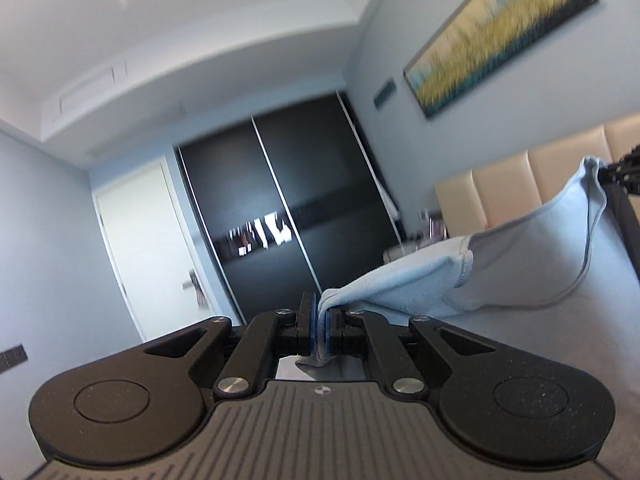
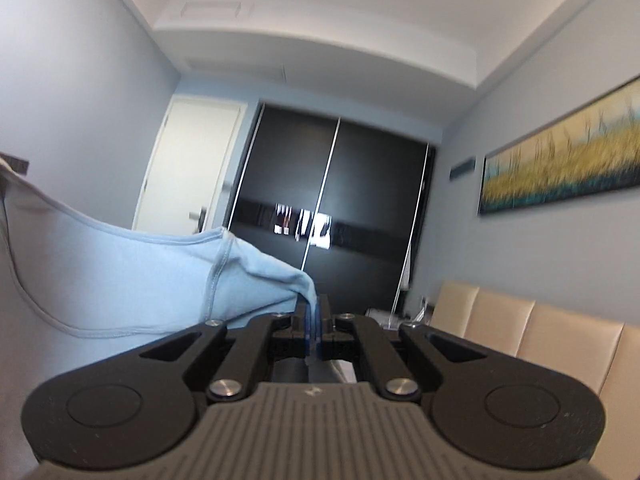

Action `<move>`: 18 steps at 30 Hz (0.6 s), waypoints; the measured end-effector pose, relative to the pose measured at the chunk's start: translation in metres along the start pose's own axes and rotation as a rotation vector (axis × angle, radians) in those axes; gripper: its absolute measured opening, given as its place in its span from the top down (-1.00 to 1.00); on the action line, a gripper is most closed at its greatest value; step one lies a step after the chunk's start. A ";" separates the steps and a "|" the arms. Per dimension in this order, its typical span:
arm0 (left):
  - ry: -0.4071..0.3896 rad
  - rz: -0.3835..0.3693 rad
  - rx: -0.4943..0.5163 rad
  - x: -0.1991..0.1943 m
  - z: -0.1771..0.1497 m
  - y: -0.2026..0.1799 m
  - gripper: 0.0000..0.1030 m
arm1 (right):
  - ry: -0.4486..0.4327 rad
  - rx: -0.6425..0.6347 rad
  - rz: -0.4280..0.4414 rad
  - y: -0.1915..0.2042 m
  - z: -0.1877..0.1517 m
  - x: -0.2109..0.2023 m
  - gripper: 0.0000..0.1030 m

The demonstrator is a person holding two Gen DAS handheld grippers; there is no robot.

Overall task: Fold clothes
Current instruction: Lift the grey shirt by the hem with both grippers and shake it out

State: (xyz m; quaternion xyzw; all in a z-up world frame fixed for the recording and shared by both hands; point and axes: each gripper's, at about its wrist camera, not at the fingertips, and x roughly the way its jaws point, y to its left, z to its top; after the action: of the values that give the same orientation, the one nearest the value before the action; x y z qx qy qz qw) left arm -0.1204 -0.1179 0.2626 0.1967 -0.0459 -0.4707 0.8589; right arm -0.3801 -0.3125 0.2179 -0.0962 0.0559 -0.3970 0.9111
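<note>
Both-handed — left gripper (image 1: 319,322) and right gripper (image 2: 313,322) clamp blue garment (image 1: 516,252)

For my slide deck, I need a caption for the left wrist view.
Left gripper shut on a light blue garment, held up toward the right gripper.

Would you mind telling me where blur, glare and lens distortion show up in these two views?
Left wrist view: painting smeared by motion blur, ceiling lines bowed, bright glare on the wardrobe. Right wrist view: painting blurred, walls curved, the gripper sharp.
</note>
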 end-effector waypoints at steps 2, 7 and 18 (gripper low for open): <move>0.087 -0.021 -0.018 0.042 -0.020 -0.001 0.95 | 0.074 0.001 0.007 0.008 -0.019 0.035 0.96; 0.279 -0.045 -0.007 0.141 -0.076 -0.006 0.95 | 0.242 -0.022 0.011 0.034 -0.072 0.124 0.96; 0.545 -0.060 0.031 0.314 -0.159 -0.004 0.95 | 0.451 -0.024 -0.017 0.079 -0.154 0.307 0.96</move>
State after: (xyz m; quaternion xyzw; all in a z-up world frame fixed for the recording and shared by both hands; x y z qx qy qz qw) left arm 0.0923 -0.3328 0.0816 0.3306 0.1855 -0.4249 0.8220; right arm -0.1427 -0.5055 0.0428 -0.0163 0.2619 -0.4154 0.8710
